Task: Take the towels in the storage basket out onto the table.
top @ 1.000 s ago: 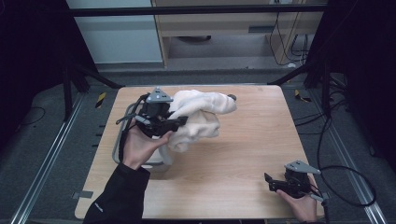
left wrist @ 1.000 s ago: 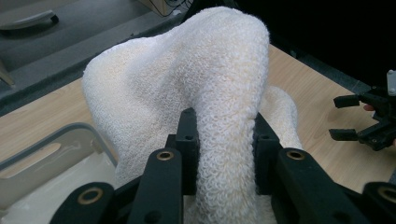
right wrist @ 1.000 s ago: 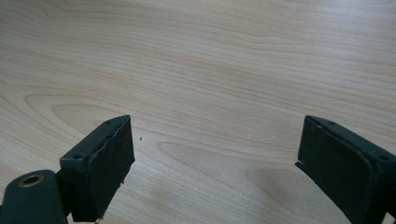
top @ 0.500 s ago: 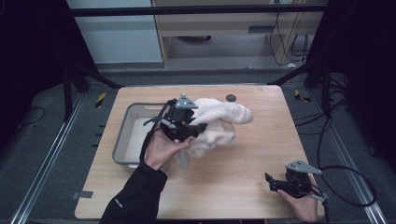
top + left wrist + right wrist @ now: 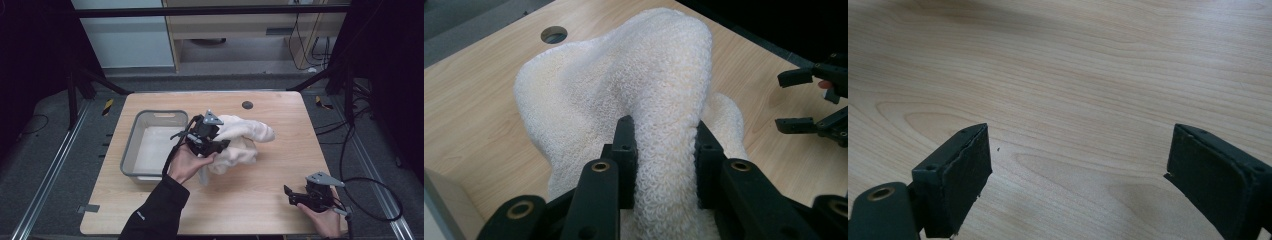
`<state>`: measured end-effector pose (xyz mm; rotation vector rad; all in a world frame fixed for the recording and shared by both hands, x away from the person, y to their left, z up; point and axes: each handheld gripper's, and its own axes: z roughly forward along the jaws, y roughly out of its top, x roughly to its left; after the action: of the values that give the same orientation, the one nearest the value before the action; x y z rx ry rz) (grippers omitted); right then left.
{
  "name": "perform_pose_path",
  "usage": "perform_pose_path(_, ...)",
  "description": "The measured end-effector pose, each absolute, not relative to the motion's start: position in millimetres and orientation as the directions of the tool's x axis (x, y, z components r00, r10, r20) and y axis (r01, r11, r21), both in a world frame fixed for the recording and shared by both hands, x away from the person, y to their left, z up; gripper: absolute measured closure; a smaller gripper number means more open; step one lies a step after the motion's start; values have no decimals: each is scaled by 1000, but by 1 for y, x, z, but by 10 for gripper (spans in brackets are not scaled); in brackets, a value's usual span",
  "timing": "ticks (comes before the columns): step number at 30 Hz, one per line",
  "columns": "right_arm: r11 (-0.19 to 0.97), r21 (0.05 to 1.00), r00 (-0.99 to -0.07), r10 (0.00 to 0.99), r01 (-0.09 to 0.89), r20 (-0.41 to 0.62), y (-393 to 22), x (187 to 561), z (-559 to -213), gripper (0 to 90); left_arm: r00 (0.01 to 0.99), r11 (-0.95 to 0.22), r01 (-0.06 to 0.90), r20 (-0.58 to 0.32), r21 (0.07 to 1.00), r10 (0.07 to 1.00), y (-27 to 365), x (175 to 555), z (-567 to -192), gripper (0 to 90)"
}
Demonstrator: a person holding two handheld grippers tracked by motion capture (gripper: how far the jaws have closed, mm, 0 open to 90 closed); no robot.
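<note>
— That cream towel [image 5: 240, 140] was over the grey tub [image 5: 131, 145] a second ago; now the left gripper [image 5: 661, 145], clamped on a fold, has carried it out over the table [image 5: 270, 200].

— So it's unloading. And the right gripper [image 5: 300, 196]?

— Jaws spread, empty, parked near the front edge. Nothing blocks the way.

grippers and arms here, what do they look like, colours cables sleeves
Both are black two-jaw tools. The left gripper and the right gripper each carry a grey three-cornered plate on top. A black cable loops from the right one. The left arm wears a black sleeve; the right hand shows no sleeve.
</note>
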<state>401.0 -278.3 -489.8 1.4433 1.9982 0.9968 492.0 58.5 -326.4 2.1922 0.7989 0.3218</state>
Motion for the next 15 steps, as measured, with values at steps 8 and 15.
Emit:
perform_pose_path(8,183,783,-331,943,595,32,-278,401,-490,105,771,-515,459,-36,724,636,50,497,-350,707)
perform_pose_path(15,186,783,-334,942,593,29,-278,401,-490,104,773,-530,471,-40,705,633,44,500,-369,706)
